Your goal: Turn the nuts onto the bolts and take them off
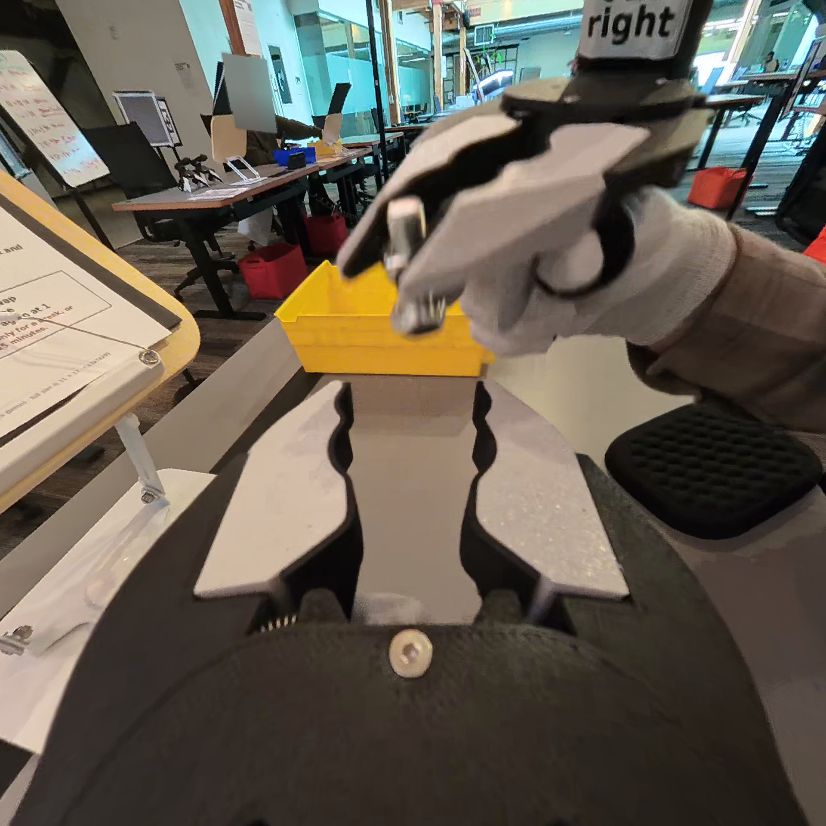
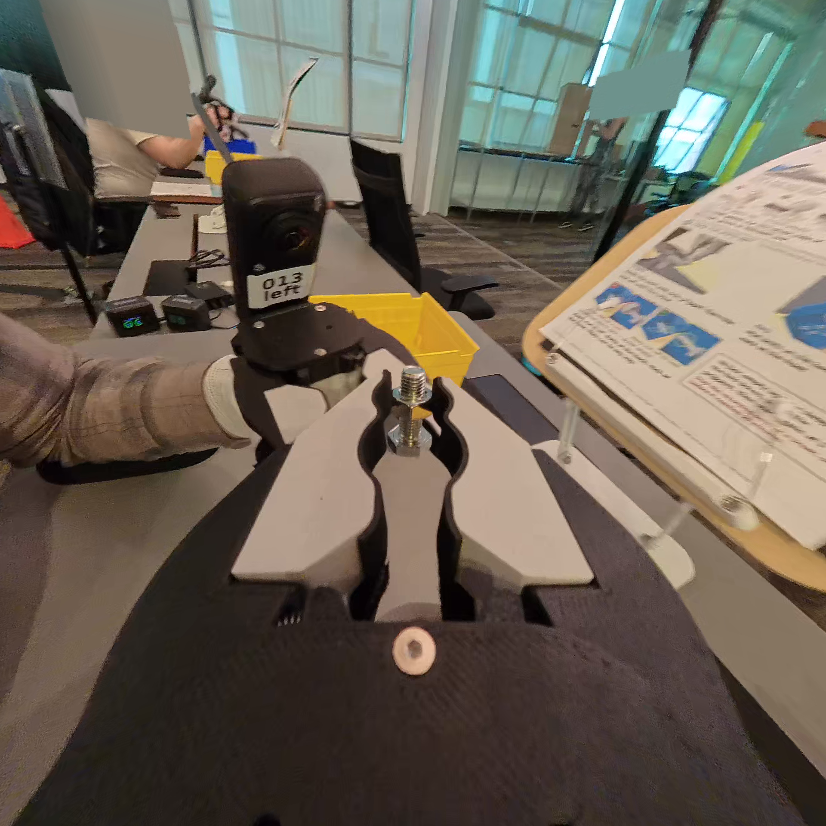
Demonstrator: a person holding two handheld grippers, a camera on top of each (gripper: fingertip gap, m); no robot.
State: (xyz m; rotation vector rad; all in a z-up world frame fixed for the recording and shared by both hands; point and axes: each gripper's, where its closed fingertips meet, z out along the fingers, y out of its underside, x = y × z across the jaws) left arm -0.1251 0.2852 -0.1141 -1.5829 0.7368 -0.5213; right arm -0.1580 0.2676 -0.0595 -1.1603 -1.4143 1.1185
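Two claws above the grey bench [image 1: 581, 393]. Right gripper [image 2: 409, 420]: clenched on an upright bolt [image 2: 410, 413], threaded end up, a nut [image 2: 412, 394] partway along the thread. Left gripper [image 1: 411, 402]: released, nothing between its fingers, just beside the right one. Beyond both, a yellow bin [image 1: 357, 339] at the bench's far edge. Off to the side, a tilted board with printed sheets [image 2: 697, 357].

Bright, even daylight from big windows [image 2: 313, 67]; soft shadows. Fisheye bending at the edges. The right gripper [image 1: 393, 268] and bolt [image 1: 404, 250] are motion-blurred; backgrounds soft.
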